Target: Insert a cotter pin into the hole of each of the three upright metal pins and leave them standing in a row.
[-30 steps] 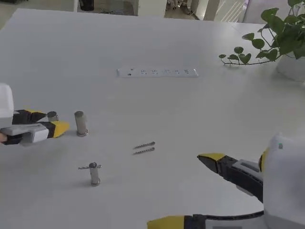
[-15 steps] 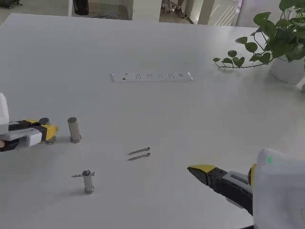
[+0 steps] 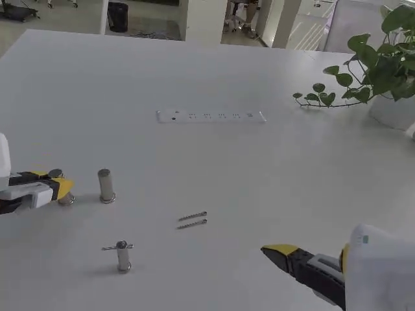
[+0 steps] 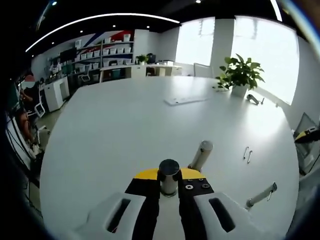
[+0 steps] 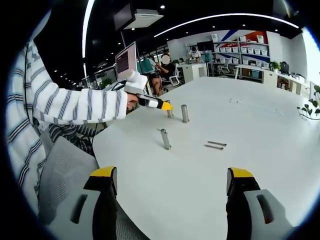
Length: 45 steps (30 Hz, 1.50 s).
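White matte bench (image 3: 272, 168), power strip (image 3: 211, 116) across the far middle, leafy plant (image 3: 376, 65) at the far right corner, open office with shelves (image 4: 110, 50) and bright windows (image 4: 200, 42) behind. Left tongs (image 4: 169, 180) pinching one upright metal pin (image 3: 57, 173), second pin (image 3: 106, 186) just beside, third pin (image 3: 123, 257) nearer with a cotter (image 3: 117, 246) through its head, two loose cotter pins (image 3: 192, 220) mid-bench. Right tongs (image 5: 171, 175) spread wide at the near right.

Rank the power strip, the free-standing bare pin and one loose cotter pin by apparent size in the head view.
1. power strip, largest by far.
2. free-standing bare pin.
3. loose cotter pin: nearly as long, just thinner; close call.
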Each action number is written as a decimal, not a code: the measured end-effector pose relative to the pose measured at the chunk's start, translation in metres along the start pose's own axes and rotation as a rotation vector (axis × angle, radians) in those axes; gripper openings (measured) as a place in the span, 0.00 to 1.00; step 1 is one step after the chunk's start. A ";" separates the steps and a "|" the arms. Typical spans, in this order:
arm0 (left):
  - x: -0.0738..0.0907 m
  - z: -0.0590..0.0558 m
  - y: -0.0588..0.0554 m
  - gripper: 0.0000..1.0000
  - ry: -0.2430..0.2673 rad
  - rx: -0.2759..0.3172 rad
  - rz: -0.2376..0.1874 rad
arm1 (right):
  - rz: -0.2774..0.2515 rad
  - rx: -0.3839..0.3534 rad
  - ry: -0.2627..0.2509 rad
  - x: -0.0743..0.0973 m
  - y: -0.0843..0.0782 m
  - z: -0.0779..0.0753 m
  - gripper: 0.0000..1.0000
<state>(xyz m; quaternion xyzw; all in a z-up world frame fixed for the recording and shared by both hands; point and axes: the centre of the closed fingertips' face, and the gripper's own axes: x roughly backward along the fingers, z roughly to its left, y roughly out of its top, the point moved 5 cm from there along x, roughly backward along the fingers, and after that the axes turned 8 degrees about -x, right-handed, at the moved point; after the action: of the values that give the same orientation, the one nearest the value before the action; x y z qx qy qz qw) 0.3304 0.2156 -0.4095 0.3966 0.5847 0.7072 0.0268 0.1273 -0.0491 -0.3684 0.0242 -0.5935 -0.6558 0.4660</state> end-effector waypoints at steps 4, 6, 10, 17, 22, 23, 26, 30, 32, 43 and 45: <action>0.016 -0.007 0.002 0.09 -0.010 -0.014 -0.006 | -0.005 0.013 0.007 -0.002 0.004 0.002 0.89; 0.024 -0.010 0.002 0.09 -0.019 -0.026 -0.009 | -0.009 0.019 0.013 -0.002 0.006 0.004 0.89; 0.045 -0.022 0.002 0.09 -0.048 -0.011 0.001 | -0.010 0.034 0.023 -0.003 0.007 0.006 0.89; 0.076 -0.049 0.005 0.09 -0.099 -0.096 0.005 | -0.014 0.044 0.041 -0.005 0.009 0.006 0.89; 0.088 -0.074 -0.002 0.09 -0.159 -0.129 0.013 | -0.020 0.050 0.048 -0.007 0.010 0.006 0.89; 0.090 -0.078 -0.003 0.09 -0.167 -0.130 0.014 | -0.022 0.051 0.050 -0.007 0.011 0.006 0.89; 0.094 -0.095 -0.008 0.09 -0.192 -0.147 0.011 | -0.031 0.052 0.052 -0.007 0.011 0.005 0.89; 0.092 -0.121 -0.017 0.09 -0.224 -0.181 0.011 | -0.037 0.051 0.056 -0.008 0.011 0.004 0.89; 0.090 -0.135 -0.020 0.09 -0.260 -0.175 0.010 | -0.036 0.053 0.061 -0.008 0.011 0.003 0.89; 0.067 -0.184 -0.031 0.09 -0.345 -0.257 0.021 | -0.034 0.056 0.082 -0.009 0.010 0.005 0.88; 0.062 -0.188 -0.033 0.09 -0.347 -0.264 0.028 | -0.032 0.056 0.083 -0.010 0.009 0.005 0.88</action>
<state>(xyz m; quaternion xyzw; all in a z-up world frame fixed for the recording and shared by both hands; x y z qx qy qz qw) 0.1624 0.1063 -0.4052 0.5135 0.4681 0.6990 0.1691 0.1351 -0.0378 -0.3643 0.0742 -0.5912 -0.6448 0.4787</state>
